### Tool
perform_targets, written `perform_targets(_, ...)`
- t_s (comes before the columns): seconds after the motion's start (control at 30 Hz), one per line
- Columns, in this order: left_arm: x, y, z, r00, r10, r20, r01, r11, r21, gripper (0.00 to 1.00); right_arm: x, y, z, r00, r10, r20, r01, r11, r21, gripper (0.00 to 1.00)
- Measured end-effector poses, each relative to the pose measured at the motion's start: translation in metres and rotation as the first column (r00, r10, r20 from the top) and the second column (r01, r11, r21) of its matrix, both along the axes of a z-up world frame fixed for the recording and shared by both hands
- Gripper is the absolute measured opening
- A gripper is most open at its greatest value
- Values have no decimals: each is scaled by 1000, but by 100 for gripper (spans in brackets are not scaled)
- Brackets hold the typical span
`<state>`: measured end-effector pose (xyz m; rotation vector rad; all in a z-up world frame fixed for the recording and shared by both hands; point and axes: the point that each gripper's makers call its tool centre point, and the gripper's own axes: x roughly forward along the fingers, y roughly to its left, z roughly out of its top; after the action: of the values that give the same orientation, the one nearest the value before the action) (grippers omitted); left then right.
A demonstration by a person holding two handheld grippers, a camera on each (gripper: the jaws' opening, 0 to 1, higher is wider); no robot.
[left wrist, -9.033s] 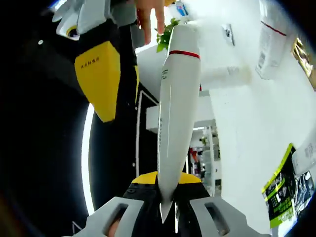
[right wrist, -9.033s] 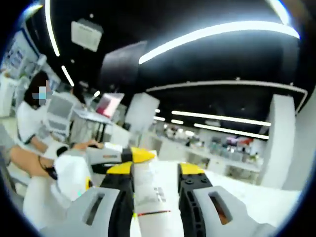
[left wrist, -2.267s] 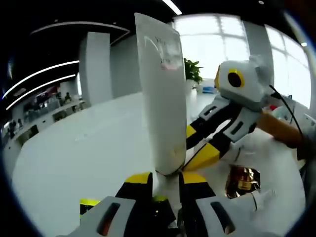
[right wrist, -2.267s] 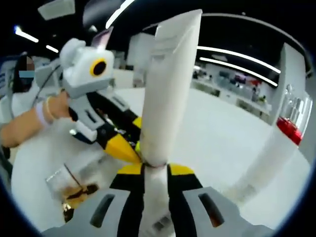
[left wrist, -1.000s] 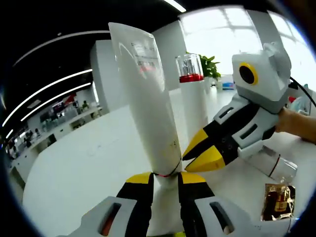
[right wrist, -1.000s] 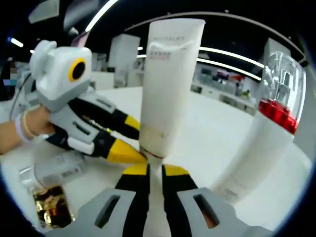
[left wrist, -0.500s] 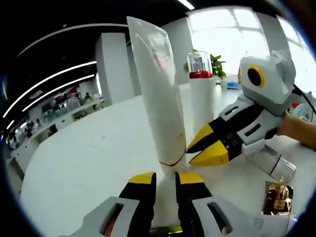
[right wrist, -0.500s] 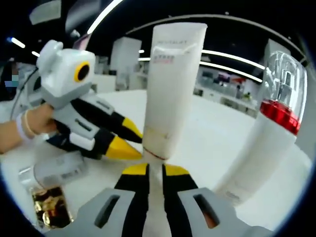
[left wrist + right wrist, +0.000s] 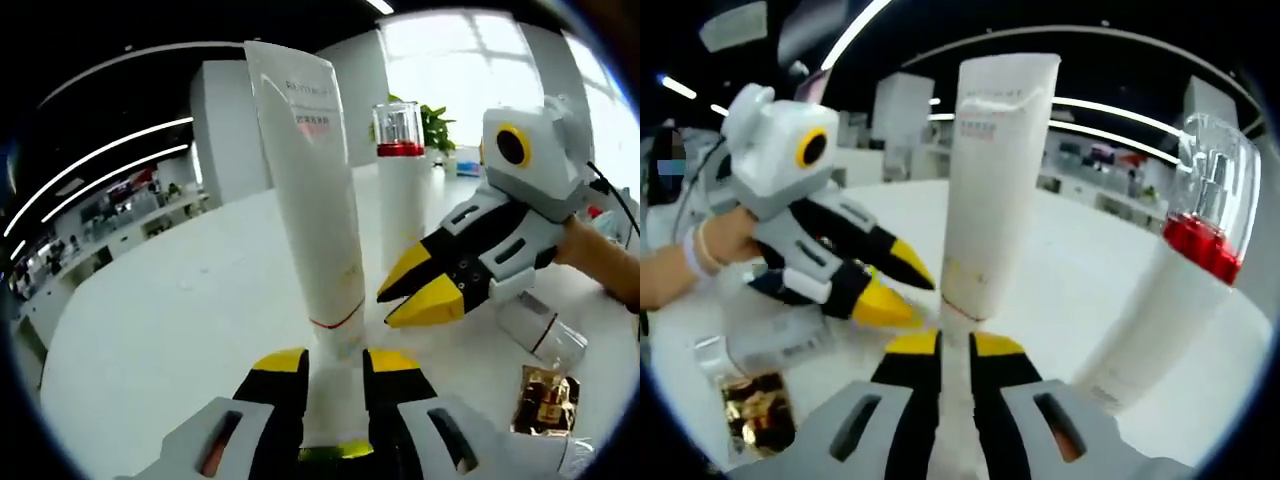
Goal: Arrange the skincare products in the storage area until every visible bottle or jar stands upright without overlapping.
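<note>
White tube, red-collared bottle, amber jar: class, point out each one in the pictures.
White tube (image 9: 315,200), left gripper view, mid body.
Red-collared bottle (image 9: 1162,325), right gripper view, white body.
Amber jar (image 9: 541,400), left gripper view, its side.

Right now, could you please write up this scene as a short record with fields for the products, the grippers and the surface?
tube: white tube standing cap-down on the table, upright
pump bottle: white bottle with red collar and clear cap, upright, beyond the tube
lying item: clear bottle lying on its side near a gold-brown jar
left gripper: jaws parted, beside the tube
right gripper: jaws parted, beside the tube
surface: white table
</note>
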<state>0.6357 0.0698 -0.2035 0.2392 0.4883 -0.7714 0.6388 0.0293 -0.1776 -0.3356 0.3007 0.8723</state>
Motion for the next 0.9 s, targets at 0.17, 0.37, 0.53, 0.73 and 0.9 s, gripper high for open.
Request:
perform_targets(0.17,-8,9,24,999,4,42,0,996,-88,37,-18,-3,33,995,49,88,-55,996,69,21)
perform_targets(0.37,-3,21,62,995,53,90,-26,960,-279,55,-45,5,33,973,202,111,-204,979,10,43)
perform_targets(0.53,-3,23,62,998,36,60,-14,941,-338,93,-66,11,44,938,304,165,-303,953,-32,64)
perform_targets(0.73,-7,20,84,997,9,79,29,884,-467,100,-106,13,52,814,511,277,-458,857,-235,86)
perform_targets(0.9,-9,27,100,994,29,109,30,864,-503,100,-116,6,32,791,592,155,-523,785,-332,89)
